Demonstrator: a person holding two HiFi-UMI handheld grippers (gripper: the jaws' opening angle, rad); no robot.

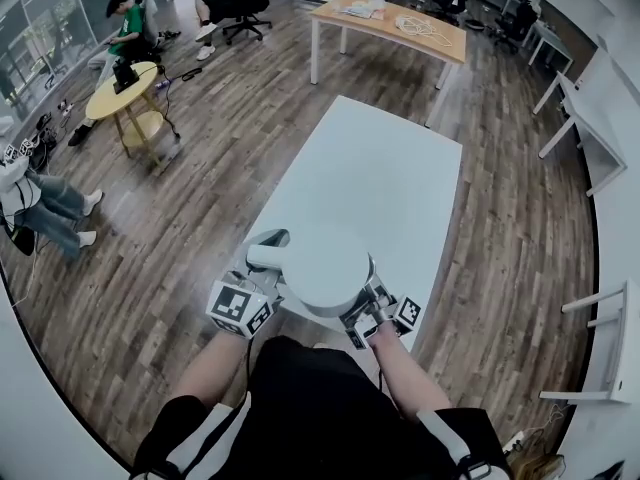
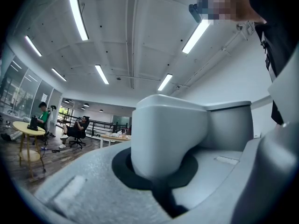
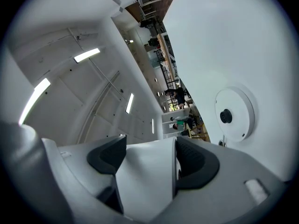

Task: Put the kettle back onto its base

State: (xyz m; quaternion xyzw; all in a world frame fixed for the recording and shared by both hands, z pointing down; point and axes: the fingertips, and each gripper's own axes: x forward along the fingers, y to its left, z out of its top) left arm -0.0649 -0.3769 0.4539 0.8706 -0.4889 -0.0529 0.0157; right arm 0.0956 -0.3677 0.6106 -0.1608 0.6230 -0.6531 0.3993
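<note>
A white kettle (image 1: 325, 268) hangs between my two grippers over the near end of the white table (image 1: 380, 168). My left gripper (image 1: 262, 276) is shut on the kettle's handle (image 2: 168, 134), which fills the space between its dark pads. On the kettle's right side, my right gripper (image 1: 368, 303) is shut on a white part of the kettle (image 3: 147, 171); both pads press against it. The round white base (image 3: 234, 114) with a black centre lies on the table in the right gripper view. I cannot make the base out in the head view.
A wooden floor surrounds the table. A second table (image 1: 390, 23) stands farther back. At the left are a small round yellow table (image 1: 125, 93) and seated people (image 1: 125, 33). White furniture (image 1: 600, 118) lines the right side.
</note>
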